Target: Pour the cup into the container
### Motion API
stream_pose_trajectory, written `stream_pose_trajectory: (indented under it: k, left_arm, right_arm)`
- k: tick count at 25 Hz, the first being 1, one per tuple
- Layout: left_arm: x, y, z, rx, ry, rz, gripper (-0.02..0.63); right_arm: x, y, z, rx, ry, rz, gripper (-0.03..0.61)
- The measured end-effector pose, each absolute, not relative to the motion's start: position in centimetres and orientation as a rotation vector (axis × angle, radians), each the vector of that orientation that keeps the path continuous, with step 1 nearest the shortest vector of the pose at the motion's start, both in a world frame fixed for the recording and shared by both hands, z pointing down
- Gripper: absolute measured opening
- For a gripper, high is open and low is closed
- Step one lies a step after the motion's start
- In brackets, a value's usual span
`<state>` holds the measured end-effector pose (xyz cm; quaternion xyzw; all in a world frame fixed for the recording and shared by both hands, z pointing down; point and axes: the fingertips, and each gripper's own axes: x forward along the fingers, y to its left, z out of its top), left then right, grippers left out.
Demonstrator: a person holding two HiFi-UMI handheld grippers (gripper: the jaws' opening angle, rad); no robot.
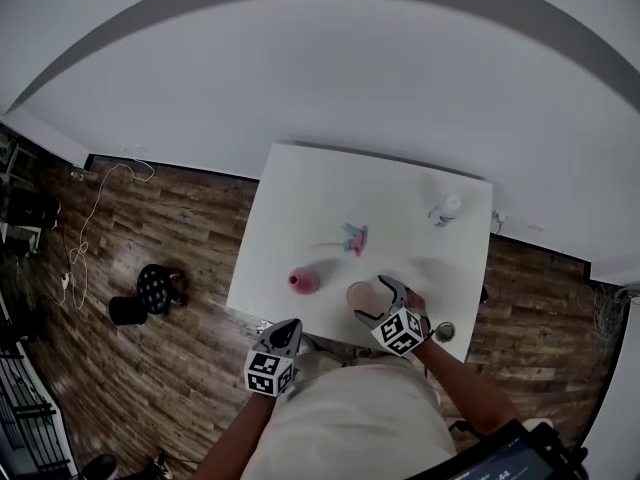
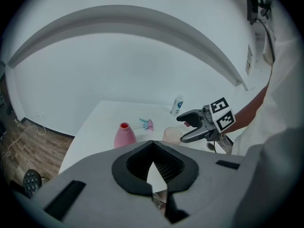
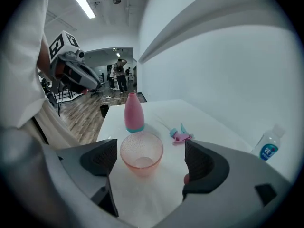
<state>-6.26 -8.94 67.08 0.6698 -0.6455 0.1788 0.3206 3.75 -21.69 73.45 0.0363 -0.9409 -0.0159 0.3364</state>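
Bright, even, cool-toned throughout. Lit from above; ceiling strip light (image 3: 81, 2) blown out white in right gripper view. Only faint, soft-edged shadows on white surface (image 1: 300, 208). Heavily fisheye-bent at edges, black vignette ringing both gripper views. Slightly soft on near body of right claw (image 3: 150, 164). Low in detail in head view.

the right gripper (image 3: 149, 163) holds its fingers (image 3: 202, 163) apart with a seemingly empty pink cup (image 3: 141, 152) between them.
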Motion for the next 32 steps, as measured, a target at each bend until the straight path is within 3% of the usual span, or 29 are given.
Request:
stream_pose_trajectory:
  k: [9, 21, 32]
  left_arm:
    - [-6.8, -10.2, 64.8, 1.794, -1.742, 0.375, 0.011]
    - [-7.5, -11.7, 58.3, 1.86, -1.892, 0.262, 0.011]
    - [-8.1, -10.7, 52.1, 1.88, -2.019, 0.123, 0.011]
  right_arm:
    - [4.3, -23.0, 65.4, 0.266, -2.575, -0.093, 0.273]
    - [3.6, -23.5, 56.3, 0.299, -2.71, -0.144, 0.222]
    - [2.9, -21.9, 48.8, 0.278, -2.829, -0.207, 0.222]
